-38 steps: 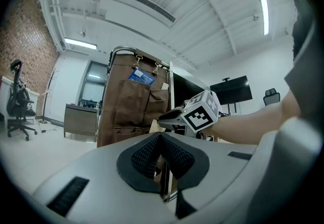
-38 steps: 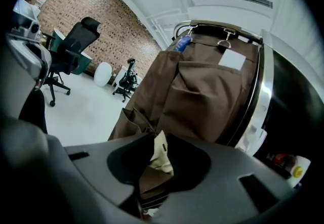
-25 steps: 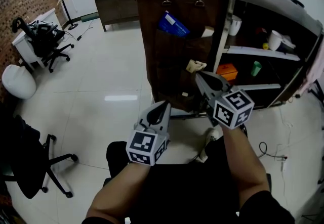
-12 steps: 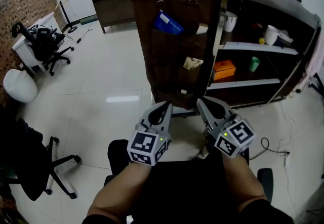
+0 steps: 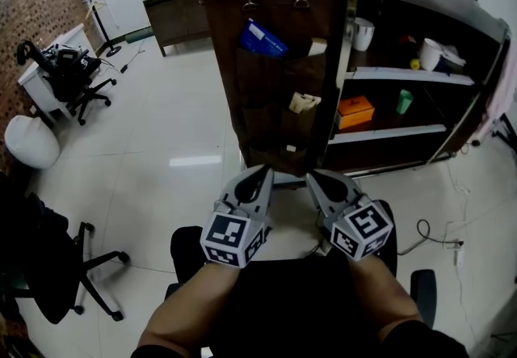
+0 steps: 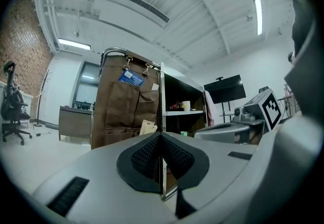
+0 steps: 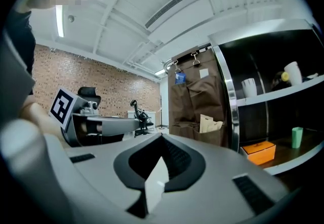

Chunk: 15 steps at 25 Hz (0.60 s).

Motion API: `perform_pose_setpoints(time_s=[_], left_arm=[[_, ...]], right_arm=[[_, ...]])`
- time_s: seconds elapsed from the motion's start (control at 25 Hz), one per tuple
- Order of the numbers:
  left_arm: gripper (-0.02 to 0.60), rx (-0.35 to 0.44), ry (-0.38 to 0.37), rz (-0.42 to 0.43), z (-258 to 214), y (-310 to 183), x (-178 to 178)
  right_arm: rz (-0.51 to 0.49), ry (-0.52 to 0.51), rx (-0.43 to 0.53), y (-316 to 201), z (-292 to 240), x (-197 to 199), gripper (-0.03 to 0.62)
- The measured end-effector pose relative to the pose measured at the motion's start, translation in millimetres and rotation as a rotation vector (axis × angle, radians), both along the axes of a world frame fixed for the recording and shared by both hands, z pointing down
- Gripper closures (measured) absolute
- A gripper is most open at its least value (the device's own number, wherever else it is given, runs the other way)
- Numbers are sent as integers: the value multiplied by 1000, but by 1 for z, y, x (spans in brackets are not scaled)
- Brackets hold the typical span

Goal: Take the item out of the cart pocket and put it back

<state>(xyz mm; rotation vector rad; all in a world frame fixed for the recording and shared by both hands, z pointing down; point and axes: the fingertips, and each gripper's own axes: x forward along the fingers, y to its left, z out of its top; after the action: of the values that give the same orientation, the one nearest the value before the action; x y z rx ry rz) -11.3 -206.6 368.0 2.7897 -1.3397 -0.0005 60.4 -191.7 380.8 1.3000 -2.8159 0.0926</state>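
Observation:
A brown fabric organiser (image 5: 275, 65) with pockets hangs on the end of the cart. A beige paper item (image 5: 304, 103) sticks out of a middle pocket, and a blue packet (image 5: 262, 38) out of an upper one. Both grippers are held low and close to my body, well short of the organiser. My left gripper (image 5: 260, 177) is shut and empty. My right gripper (image 5: 313, 179) is beside it, also shut with nothing in it. The beige item (image 7: 210, 123) shows ahead in the right gripper view, and the beige item (image 6: 148, 127) lies beyond the shut left gripper (image 6: 161, 139).
The cart's shelves hold an orange box (image 5: 356, 113), a green cup (image 5: 405, 101) and white cups (image 5: 363, 33). Office chairs (image 5: 77, 77) stand at the left, a black chair (image 5: 48, 267) near my left side. A cable (image 5: 428, 235) lies on the floor at right.
My right gripper has drawn back from the beige item's pocket, down and toward me, and now sits beside the left gripper. The beige item stays in its pocket. The left gripper has kept still.

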Motion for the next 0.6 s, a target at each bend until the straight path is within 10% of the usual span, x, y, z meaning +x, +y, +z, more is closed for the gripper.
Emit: perform_pose_setpoints(time_s=[0.6], left_arm=[[581,-17,1,-25,3,-5,-5]], right_arm=[[20,-19,-9,-2,3,6,589]])
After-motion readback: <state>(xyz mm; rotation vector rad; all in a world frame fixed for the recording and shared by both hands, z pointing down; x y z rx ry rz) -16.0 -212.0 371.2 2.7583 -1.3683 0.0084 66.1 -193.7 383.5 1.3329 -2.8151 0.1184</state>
